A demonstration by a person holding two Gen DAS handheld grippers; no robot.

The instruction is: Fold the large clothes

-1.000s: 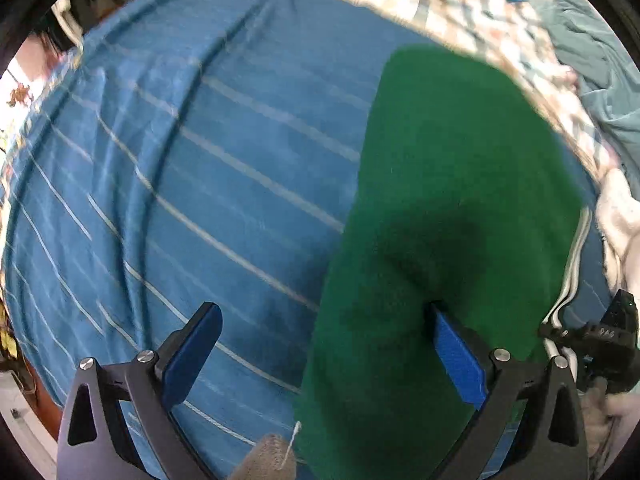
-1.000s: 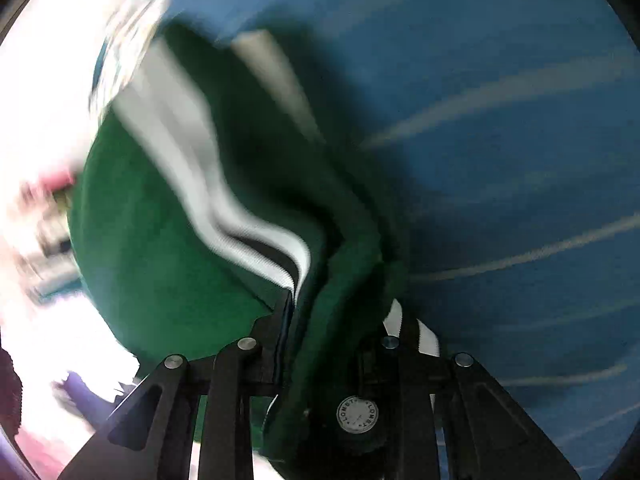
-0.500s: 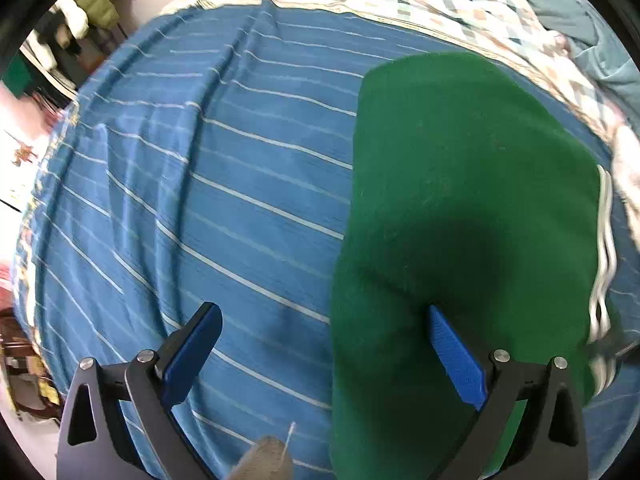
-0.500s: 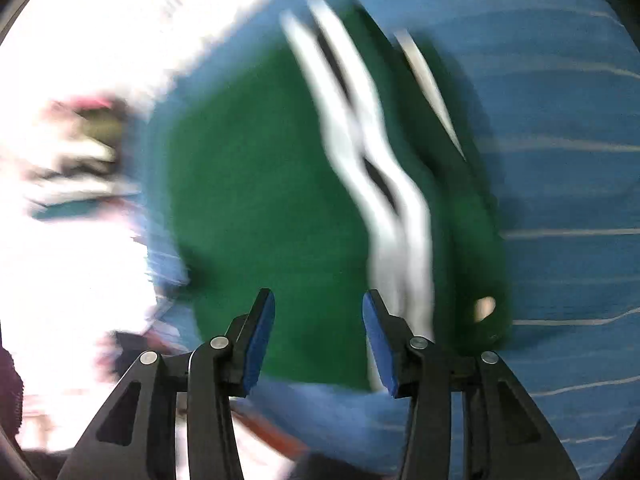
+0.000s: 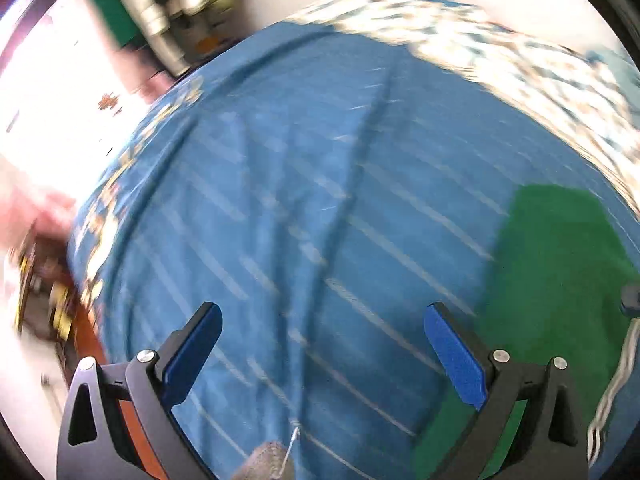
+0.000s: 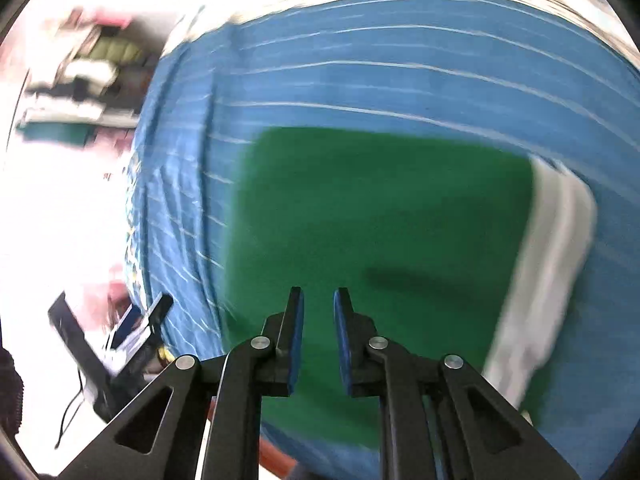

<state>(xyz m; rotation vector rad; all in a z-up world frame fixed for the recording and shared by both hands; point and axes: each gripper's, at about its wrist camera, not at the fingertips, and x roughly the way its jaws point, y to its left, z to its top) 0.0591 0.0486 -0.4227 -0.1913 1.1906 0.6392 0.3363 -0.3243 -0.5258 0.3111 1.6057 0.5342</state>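
Right under and ahead of our right gripper [image 6: 319, 308] lies the folded green garment [image 6: 380, 232], flat on the blue striped bedsheet [image 6: 360, 80]. The right one's jaws sit only a narrow gap apart, nothing between them, just hovering over the near edge of the cloth. The white-striped band [image 6: 548, 256] runs down the garment's side off to that gripper's right, so the long axis looks like it runs roughly across our view, from the plain left edge to the striped end.

From our left gripper [image 5: 320, 354] the same green garment [image 5: 560, 280] is off to the right and a bit forward, partly behind its right finger. That gripper is spread wide and holds nothing, with only bedsheet [image 5: 300, 200] between its fingers. Beyond the sheet there's a checked blanket [image 5: 520, 68], blurry.

So the right hand is clearly the nearer one; our guess is any next fold or tidy-up starts there, with the left having to swing right to help.

Labels or writing: nothing readable, both views are motion-smeared.
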